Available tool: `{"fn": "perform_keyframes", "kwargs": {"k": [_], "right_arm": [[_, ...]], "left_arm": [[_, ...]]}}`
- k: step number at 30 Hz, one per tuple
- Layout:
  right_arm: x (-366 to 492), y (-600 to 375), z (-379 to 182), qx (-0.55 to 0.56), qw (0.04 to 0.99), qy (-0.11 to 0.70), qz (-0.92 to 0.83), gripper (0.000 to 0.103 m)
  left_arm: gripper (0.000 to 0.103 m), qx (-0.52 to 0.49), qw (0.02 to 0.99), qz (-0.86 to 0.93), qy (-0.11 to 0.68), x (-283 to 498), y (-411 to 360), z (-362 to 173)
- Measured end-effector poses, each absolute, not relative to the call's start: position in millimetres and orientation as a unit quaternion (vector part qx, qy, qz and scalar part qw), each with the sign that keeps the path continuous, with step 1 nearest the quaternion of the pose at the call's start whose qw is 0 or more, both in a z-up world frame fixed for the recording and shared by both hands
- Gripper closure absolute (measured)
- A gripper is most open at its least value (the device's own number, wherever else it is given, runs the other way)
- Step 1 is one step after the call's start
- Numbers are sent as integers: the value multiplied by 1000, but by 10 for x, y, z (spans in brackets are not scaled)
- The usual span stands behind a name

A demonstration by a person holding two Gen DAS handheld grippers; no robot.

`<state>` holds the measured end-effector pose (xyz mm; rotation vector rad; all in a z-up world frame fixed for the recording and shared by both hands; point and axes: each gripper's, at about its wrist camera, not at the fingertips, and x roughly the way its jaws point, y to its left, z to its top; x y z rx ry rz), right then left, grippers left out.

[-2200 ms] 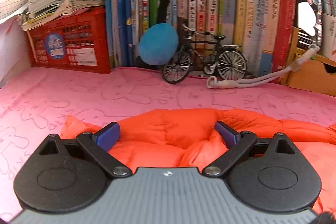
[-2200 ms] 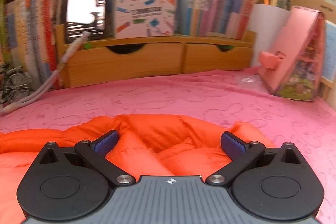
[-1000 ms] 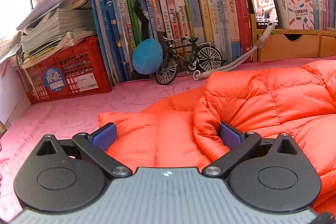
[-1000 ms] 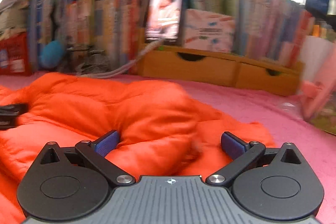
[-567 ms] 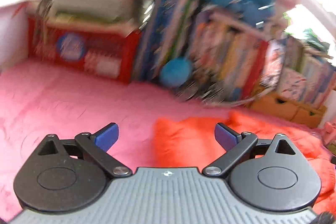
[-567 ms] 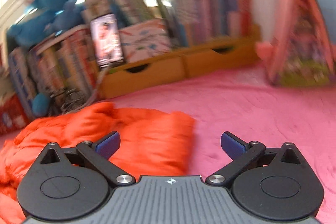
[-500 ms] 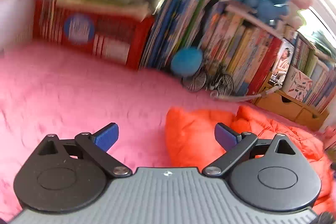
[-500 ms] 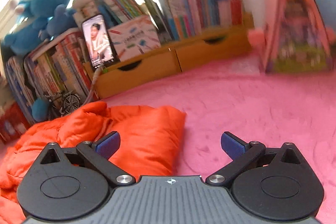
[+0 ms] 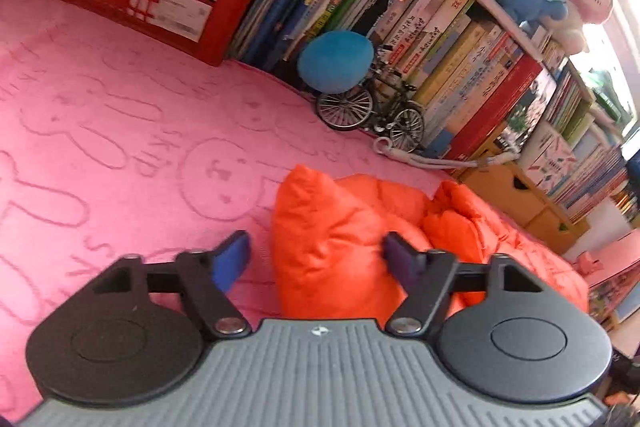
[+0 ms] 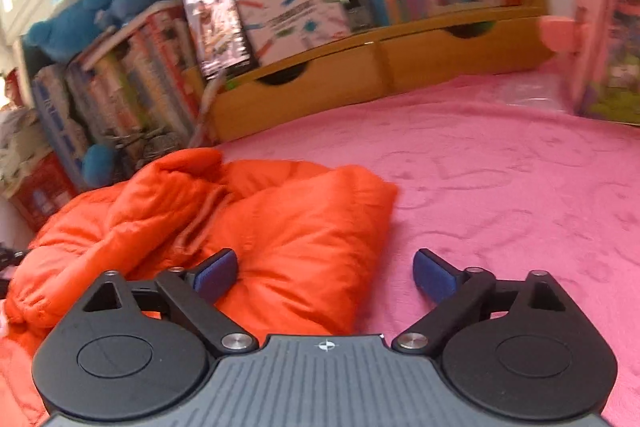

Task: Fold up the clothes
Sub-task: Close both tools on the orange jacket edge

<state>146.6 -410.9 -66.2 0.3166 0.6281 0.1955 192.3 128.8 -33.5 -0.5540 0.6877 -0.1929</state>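
Left gripper (image 9: 316,259) and right gripper (image 10: 324,273) both spread wide.

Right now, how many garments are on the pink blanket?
1: an orange puffer jacket, bunched on the pink blanket, one end between the open left gripper, the other at the open right gripper. Anything beneath it would be hidden.

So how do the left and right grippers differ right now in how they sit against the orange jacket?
The left gripper straddles the left end of the orange puffer jacket, with the fabric nearer its right finger; the right gripper straddles the jacket's right end, with the fabric at its left finger. The left gripper's left finger is over the bare pink blanket; on the right gripper it is the right finger. Both are open, gripping nothing.
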Motion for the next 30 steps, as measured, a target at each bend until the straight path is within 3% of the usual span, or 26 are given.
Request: {"fn": "perform_keyframes", "kwargs": {"k": [1,2,3,4,11,22,26,28,30], "right_arm": [[1489,-4099,-664,160,932,306,106,17],[1506,-4089,-660,164,932,305,106,27],[1514,-4082,-655,168,931,305,106,46],[1522,-4068,-657,174,929,307,108,53],[1662,-3998,-618,169,934,300,97,73],[2523,-3884,-645,148,935,313,83,73],[2632,-3832,-678,133,936,317,81,68],[2565,-3842,-645,127,937,318,74,60],[2495,-3853,-611,121,938,319,66,43]], "left_arm": [[58,-273,897,-96,334,1937,1288,-357],[68,-275,896,-98,336,1958,1283,-366],[77,-273,897,-98,335,1991,1271,-358],[79,-270,898,-98,335,2023,1259,-350],[84,-251,904,-98,331,2249,1176,-291],[82,-202,919,-65,331,2834,1050,-237],[65,-154,928,-43,335,2794,964,-244],[57,-136,934,-34,329,2681,974,-200],[51,-123,938,-29,321,2535,1006,-136]]}}
